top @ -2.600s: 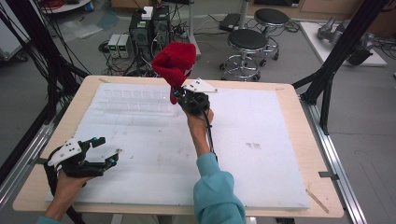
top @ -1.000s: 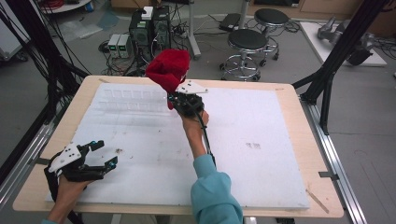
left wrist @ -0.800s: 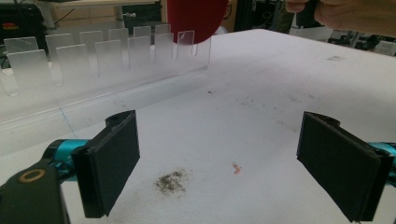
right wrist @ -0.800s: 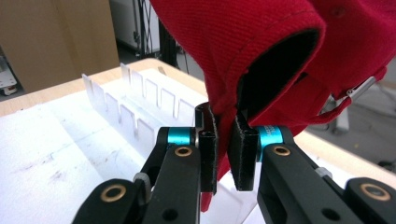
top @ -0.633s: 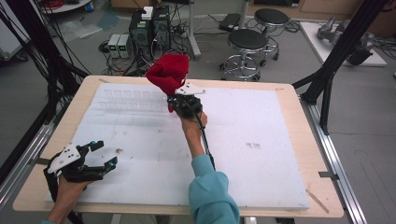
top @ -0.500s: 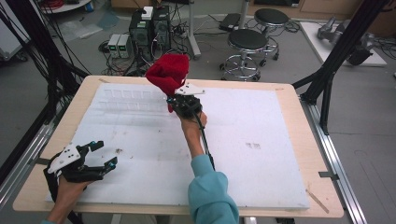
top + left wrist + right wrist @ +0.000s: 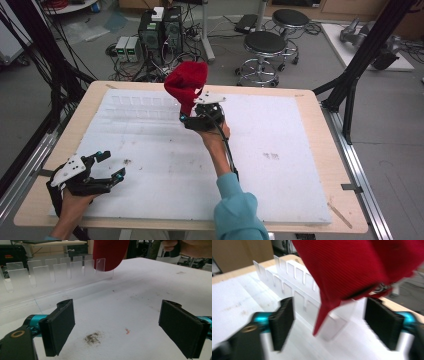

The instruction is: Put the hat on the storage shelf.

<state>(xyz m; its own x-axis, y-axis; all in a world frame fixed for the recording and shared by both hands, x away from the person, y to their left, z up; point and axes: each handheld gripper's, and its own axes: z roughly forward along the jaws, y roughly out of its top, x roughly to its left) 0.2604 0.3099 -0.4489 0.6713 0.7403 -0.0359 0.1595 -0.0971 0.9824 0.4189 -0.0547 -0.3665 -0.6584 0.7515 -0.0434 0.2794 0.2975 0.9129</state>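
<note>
Red cap [image 7: 352, 267] between parted jaws, above clear rack [image 7: 294, 287]

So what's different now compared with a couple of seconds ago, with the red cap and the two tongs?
The right tongs have just been opening: their pads stand apart from the red cap, whose brim hangs between them, over the clear slotted rack. Earlier they carried it toward the far edge. The left tongs stayed open near the table's front corner.
</note>
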